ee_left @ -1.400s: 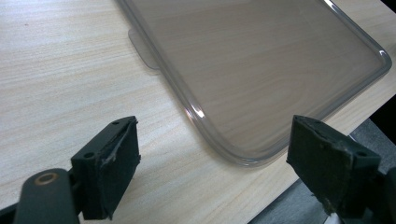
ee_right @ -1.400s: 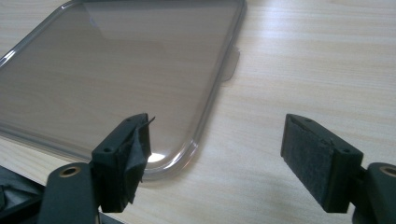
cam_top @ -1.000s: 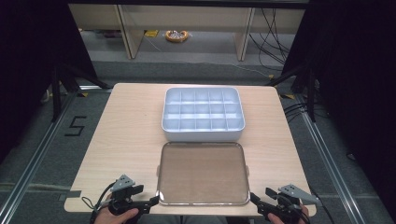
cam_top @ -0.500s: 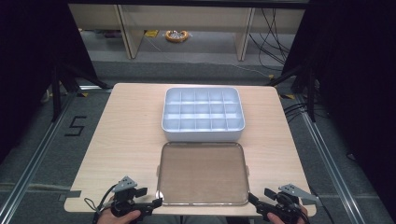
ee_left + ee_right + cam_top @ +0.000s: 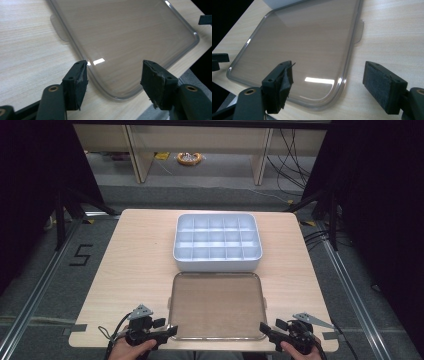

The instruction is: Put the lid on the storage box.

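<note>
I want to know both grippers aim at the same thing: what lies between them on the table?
The clear lid lies flat between the left gripper and the right gripper, one at each near corner. The high view shows this.

A: Clear lid (image 5: 217, 306) lies flat on the table's near half; smoky, see-through, rounded corners, small tab on each side edge.
B: And the white compartment box (image 5: 217, 242)?
A: Just beyond the lid, upright, open; its grid of cells looks empty.
</note>
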A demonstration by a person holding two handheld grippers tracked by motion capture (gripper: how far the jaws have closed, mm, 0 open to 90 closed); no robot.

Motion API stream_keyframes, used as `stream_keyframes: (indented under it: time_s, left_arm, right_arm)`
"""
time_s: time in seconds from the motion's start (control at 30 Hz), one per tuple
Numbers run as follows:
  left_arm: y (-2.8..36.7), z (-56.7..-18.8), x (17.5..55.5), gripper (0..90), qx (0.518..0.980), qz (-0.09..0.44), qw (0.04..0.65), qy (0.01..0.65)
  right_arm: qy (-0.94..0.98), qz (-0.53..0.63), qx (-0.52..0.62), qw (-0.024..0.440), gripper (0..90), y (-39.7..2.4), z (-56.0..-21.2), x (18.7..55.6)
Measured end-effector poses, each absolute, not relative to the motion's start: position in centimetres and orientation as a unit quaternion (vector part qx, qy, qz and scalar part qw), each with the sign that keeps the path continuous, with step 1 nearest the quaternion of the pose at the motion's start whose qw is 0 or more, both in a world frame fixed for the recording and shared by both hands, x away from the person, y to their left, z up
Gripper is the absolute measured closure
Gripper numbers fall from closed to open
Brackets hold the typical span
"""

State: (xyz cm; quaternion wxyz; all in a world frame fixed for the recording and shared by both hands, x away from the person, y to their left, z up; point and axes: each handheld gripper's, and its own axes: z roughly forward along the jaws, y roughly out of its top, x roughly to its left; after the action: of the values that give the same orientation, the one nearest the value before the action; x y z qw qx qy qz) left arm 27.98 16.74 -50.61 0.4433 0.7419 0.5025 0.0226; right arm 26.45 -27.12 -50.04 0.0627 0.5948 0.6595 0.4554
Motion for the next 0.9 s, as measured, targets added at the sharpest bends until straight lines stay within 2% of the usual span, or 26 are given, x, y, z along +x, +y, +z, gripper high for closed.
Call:
stream_keyframes:
  time_s: [0.1,0.13,0.2,0.27,0.3,0.4,0.43,0.57,0.6,0.67,0.77,0.8,0.9]
  left_arm:
    - [16.7,-50.7,28.4,39.5,0.745,0.029,0.442,0.499]
    - [16.7,-50.7,28.6,39.6,0.746,0.029,0.44,0.498]
    - [16.5,-50.9,29.0,39.6,0.748,0.025,0.435,0.501]
    - [16.4,-51.1,29.4,39.6,0.752,0.024,0.426,0.502]
    - [16.4,-51.2,29.5,39.7,0.755,0.022,0.425,0.499]
    - [16.1,-51.3,29.8,38.9,0.749,0.019,0.427,0.507]
    - [16.0,-51.4,29.9,38.9,0.747,0.02,0.425,0.511]
    - [16.1,-51.5,30.5,37.3,0.749,0.016,0.423,0.509]
    - [16.1,-51.5,30.7,37.5,0.751,0.02,0.421,0.508]
    - [15.9,-51.5,30.7,37.5,0.745,0.022,0.426,0.513]
    - [16.0,-51.5,30.7,37.2,0.745,0.019,0.426,0.513]
    - [16.0,-51.5,30.7,37.1,0.741,0.015,0.429,0.515]
    - [16.2,-51.5,30.8,37.1,0.741,0.011,0.43,0.516]
  right_arm:
    - [0.651,0.446,0.612,0.049,26.7,-27.0,-49.9,26.8]
    - [0.665,0.46,0.585,0.063,26.8,-27.2,-50.4,27.3]
    - [0.661,0.454,0.595,0.061,27.2,-27.0,-50.3,27.5]
    - [0.648,0.45,0.613,0.045,27.9,-26.8,-50.3,27.8]
    - [0.656,0.449,0.604,0.06,28.4,-27.0,-50.5,28.1]
    - [0.645,0.449,0.617,0.041,29.6,-26.9,-50.4,28.3]
    - [0.656,0.45,0.604,0.053,30.2,-27.2,-50.7,28.7]
    - [0.647,0.455,0.611,0.033,33.2,-26.7,-50.9,29.2]
    - [0.641,0.452,0.62,0.01,33.5,-26.4,-50.9,29.3]
    - [0.651,0.451,0.61,0.018,33.6,-26.6,-51.1,29.6]
    - [0.632,0.447,0.634,-0.003,32.3,-26.2,-51.2,29.7]
    - [0.642,0.457,0.616,0.01,31.0,-26.5,-51.6,30.0]
    - [0.606,0.468,0.643,-0.028,30.9,-26.6,-51.5,29.8]
